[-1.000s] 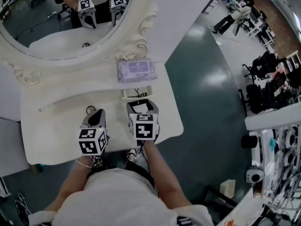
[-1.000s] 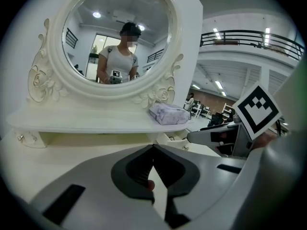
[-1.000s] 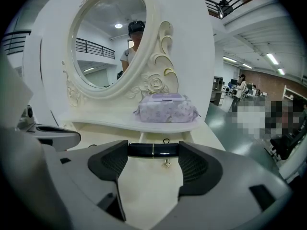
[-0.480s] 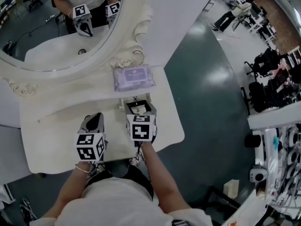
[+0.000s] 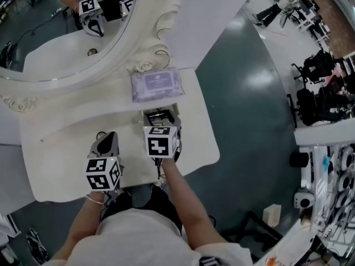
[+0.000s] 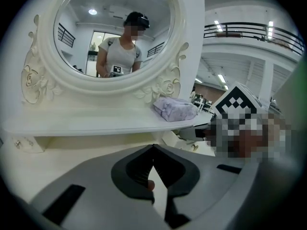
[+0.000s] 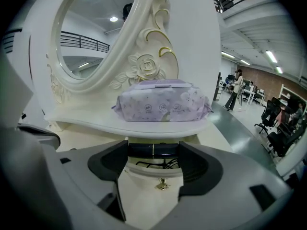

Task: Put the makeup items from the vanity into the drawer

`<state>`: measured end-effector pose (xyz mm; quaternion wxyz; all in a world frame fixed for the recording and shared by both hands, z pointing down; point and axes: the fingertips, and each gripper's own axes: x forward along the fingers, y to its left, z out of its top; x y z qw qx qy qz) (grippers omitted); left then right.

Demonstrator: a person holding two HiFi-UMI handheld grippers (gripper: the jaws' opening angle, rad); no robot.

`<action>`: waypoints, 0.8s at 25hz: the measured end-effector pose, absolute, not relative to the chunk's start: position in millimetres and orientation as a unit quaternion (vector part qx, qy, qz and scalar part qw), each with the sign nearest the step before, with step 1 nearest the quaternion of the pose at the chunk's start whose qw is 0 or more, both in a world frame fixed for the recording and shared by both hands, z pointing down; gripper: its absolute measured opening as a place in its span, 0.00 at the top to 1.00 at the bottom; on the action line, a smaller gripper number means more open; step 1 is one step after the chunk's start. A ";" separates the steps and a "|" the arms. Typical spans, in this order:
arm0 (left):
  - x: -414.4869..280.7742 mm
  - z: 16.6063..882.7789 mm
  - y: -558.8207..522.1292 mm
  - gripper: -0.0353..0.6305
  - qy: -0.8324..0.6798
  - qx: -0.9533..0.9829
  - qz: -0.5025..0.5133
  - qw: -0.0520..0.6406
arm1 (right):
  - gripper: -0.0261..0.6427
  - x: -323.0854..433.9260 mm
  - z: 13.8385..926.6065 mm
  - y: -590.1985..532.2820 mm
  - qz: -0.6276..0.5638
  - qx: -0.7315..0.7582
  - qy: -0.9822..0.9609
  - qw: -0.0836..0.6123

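Navy tube (image 7: 142, 150), pale band at its middle — clamped crosswise in right gripper (image 7: 153, 152); left gripper (image 6: 153, 150) pinched together

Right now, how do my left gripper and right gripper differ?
The left gripper's jaws are together, gripping nothing I can make out; the right gripper's jaws are apart, clamped on a dark tube held crosswise. The left gripper is over the vanity top; the right gripper is at the open drawer. Both face the mirror.
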<state>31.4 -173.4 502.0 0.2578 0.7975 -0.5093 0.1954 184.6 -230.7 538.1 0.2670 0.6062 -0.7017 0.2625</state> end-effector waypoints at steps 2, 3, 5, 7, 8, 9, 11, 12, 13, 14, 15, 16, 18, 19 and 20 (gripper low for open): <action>28.4 504.6 -173.4 0.94 -0.513 0.794 0.196 0.261 | 0.49 186.0 540.5 -233.0 0.264 0.606 -0.701 0.267; 27.0 505.8 -173.2 0.94 -0.515 0.792 0.196 0.263 | 0.49 186.5 541.1 -234.0 0.264 0.606 -0.701 0.266; 24.0 508.1 -172.5 0.94 -0.518 0.788 0.197 0.266 | 0.49 187.5 541.7 -235.2 0.263 0.607 -0.701 0.266; 21.3 509.8 -171.3 0.94 -0.522 0.785 0.197 0.269 | 0.49 188.2 542.0 -235.7 0.261 0.609 -0.700 0.267; 20.3 510.4 -170.9 0.94 -0.523 0.784 0.197 0.270 | 0.49 188.2 542.0 -236.0 0.260 0.610 -0.700 0.266; 19.6 510.9 -170.6 0.94 -0.524 0.784 0.196 0.270 | 0.49 187.8 541.8 -236.3 0.259 0.610 -0.701 0.265; 18.8 511.3 -170.2 0.94 -0.525 0.783 0.196 0.271 | 0.49 187.1 541.2 -236.7 0.259 0.608 -0.703 0.262; 18.5 511.1 -170.1 0.94 -0.526 0.782 0.195 0.271 | 0.49 187.1 540.7 -236.5 0.259 0.607 -0.704 0.260; 18.1 510.8 -170.0 0.94 -0.526 0.782 0.195 0.271 | 0.49 187.1 540.1 -236.0 0.259 0.607 -0.705 0.259; 17.4 510.4 -169.9 0.94 -0.527 0.782 0.194 0.271 | 0.49 187.2 539.3 -235.3 0.260 0.607 -0.705 0.258; 16.6 510.0 -169.9 0.94 -0.528 0.782 0.193 0.271 | 0.49 187.3 538.6 -234.4 0.260 0.608 -0.705 0.257; 15.8 509.6 -169.7 0.94 -0.528 0.781 0.193 0.271 | 0.49 187.5 538.0 -233.4 0.261 0.608 -0.705 0.256; 14.4 508.7 -169.3 0.94 -0.530 0.781 0.191 0.271 | 0.49 188.3 536.6 -231.3 0.261 0.610 -0.704 0.253; 13.9 508.2 -169.0 0.94 -0.531 0.780 0.190 0.271 | 0.49 189.0 535.4 -230.0 0.260 0.612 -0.703 0.252; 13.4 507.5 -168.5 0.94 -0.531 0.780 0.189 0.271 | 0.49 189.7 533.4 -228.7 0.259 0.615 -0.702 0.249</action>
